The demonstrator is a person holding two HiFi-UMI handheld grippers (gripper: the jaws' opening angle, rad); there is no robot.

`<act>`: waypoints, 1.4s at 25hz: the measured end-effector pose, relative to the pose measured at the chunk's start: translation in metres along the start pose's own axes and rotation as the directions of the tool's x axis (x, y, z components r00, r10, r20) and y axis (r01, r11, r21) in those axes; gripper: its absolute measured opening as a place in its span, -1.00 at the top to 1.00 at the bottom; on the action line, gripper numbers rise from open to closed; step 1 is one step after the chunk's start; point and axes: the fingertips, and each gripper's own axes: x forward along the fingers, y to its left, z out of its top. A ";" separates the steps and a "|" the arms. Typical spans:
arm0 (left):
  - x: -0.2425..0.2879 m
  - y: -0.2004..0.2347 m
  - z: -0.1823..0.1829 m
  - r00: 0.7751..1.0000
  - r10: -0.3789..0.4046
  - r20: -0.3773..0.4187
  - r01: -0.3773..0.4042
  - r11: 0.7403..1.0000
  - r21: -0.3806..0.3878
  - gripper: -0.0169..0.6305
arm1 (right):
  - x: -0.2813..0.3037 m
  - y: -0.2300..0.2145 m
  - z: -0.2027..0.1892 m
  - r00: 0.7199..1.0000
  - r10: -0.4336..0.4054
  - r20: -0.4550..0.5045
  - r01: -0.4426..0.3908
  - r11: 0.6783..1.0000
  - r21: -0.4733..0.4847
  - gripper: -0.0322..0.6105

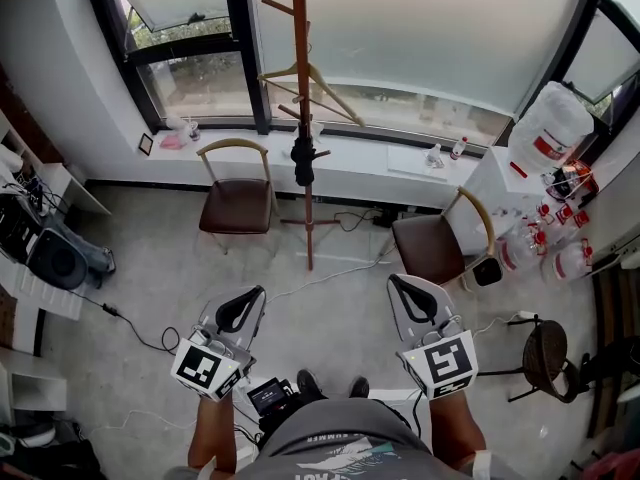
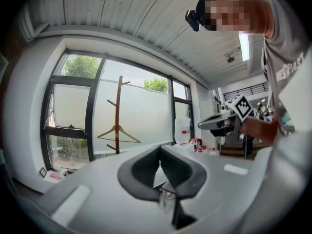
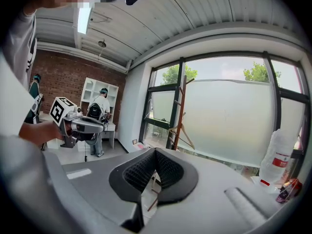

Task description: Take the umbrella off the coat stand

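Now | coat stand (image 1: 301, 88) top cut off | umbrella (image 1: 303, 160) small, dark

Two chairs (image 1: 236, 204) (image 1: 432, 248), one stand (image 1: 301, 68), perhaps one umbrella (image 1: 303, 163)

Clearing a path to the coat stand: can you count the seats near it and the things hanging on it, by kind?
Chairs: 2
Stool: 1
Hanger: 1
Umbrella: 1
Total: 5
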 end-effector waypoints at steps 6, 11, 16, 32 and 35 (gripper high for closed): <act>-0.006 0.023 -0.003 1.000 -0.026 0.014 0.026 1.000 -0.004 0.94 | 0.017 0.016 0.006 0.999 -0.016 0.033 0.015 1.000 0.009 0.90; -0.011 0.039 -0.003 0.998 -0.060 0.032 0.060 0.998 -0.009 0.94 | 0.029 0.030 0.018 0.999 -0.025 0.047 0.023 0.999 0.036 0.90; -0.010 0.051 -0.005 0.997 -0.074 0.036 0.075 0.997 -0.023 0.94 | 0.037 0.033 0.026 0.998 -0.035 0.061 0.032 0.998 0.056 0.89; 0.030 0.074 -0.007 1.000 0.017 0.006 -0.017 0.999 -0.032 0.94 | 0.091 -0.022 0.029 0.995 0.000 0.101 -0.007 0.997 0.076 0.89; 0.044 0.079 -0.011 0.999 0.046 -0.017 -0.047 0.998 -0.036 0.94 | 0.106 -0.036 0.027 0.995 0.032 0.097 -0.039 0.997 0.072 0.89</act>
